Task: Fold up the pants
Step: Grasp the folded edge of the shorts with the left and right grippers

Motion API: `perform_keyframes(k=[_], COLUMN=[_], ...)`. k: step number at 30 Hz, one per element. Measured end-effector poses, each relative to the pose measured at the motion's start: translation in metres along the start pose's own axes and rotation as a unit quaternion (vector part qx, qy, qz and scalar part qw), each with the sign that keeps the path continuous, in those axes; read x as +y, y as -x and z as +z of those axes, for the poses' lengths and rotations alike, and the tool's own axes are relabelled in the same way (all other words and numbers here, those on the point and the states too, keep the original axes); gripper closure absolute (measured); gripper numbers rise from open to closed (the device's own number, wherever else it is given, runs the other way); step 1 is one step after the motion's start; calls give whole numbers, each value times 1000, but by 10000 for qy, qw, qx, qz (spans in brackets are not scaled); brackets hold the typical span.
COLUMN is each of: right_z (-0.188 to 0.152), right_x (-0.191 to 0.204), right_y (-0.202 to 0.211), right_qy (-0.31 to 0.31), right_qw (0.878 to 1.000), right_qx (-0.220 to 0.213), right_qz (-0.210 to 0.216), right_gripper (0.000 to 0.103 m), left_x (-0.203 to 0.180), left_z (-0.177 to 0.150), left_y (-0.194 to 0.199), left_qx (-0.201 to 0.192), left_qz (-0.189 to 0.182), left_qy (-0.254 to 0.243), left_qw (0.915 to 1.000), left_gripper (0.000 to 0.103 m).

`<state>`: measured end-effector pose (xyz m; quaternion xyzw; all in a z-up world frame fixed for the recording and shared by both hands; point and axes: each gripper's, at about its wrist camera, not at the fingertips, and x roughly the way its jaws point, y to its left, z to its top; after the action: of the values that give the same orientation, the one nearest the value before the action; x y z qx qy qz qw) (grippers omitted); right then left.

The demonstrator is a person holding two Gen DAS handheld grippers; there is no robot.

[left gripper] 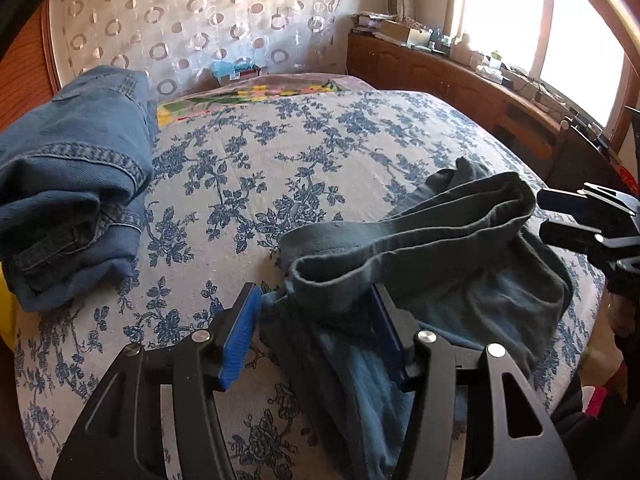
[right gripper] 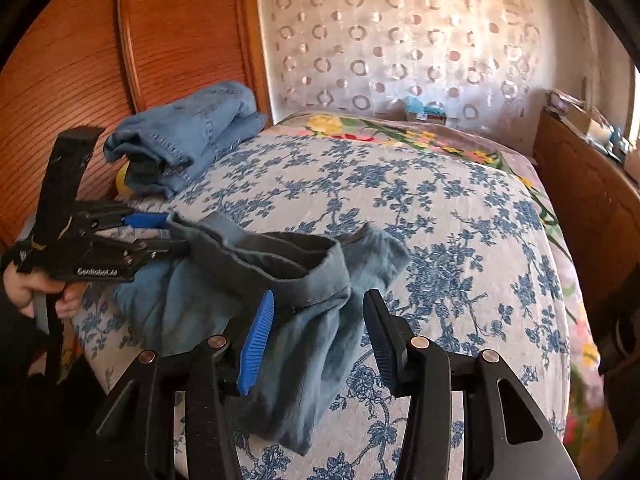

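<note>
Grey-blue pants (left gripper: 420, 240) lie bunched near the foot of a bed, their waistband stretched open between two handheld grippers. The left gripper (left gripper: 316, 320) has its blue-padded fingers spread wide, one end of the waistband lying between them. The right gripper (right gripper: 320, 332) is likewise released, jaws apart around the other end. A floral bedspread (right gripper: 440, 208) lies beneath; folded jeans (left gripper: 72, 184) sit well apart by the wooden wardrobe (right gripper: 80, 48).
</note>
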<state>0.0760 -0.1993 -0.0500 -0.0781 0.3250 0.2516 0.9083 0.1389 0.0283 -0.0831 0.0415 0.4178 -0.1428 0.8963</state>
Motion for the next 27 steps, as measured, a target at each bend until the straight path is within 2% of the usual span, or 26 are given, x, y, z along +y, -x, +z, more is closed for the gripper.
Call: perform_keyframes(k=[6,8,11,16,21,22,26,27], right_z=[11,17,28,40,33,32,29,28], right_x=[0,-3,-9,-10,-15,-15,-12,-11], right_y=[-31,-36,-40,-47,-64,-65,-64,-64], right_qy=[238,235,106,64,-134,-169,-174,-166], right_qw=[9994,9994,9998,10000,9993,9992,9990,9992], right_qx=[245,240,173,49,285,291,308,305], right_qz=[-14,3,48,8,-208,-194,-266,-220], right_gripper=[55,72,86,87,87,85,66,65], left_x=[1,2,2,3,3,2,1,0], left_z=[0,-1,-2,-4,-5,-5,1,4], left_y=[-2,-1,-1,-2,1,1,0,-2], left_qx=[-17,-25,-25,-15,-55,-70,-113,-125], left_qz=[-15,-18,0,32,43,33,21,-28], left_qy=[36,48,43,69,52,47,-29,-70], left_qw=[10000,10000,10000,10000,10000,10000,9999,9999], left_gripper=[46,46,46,46,46,46,46,47])
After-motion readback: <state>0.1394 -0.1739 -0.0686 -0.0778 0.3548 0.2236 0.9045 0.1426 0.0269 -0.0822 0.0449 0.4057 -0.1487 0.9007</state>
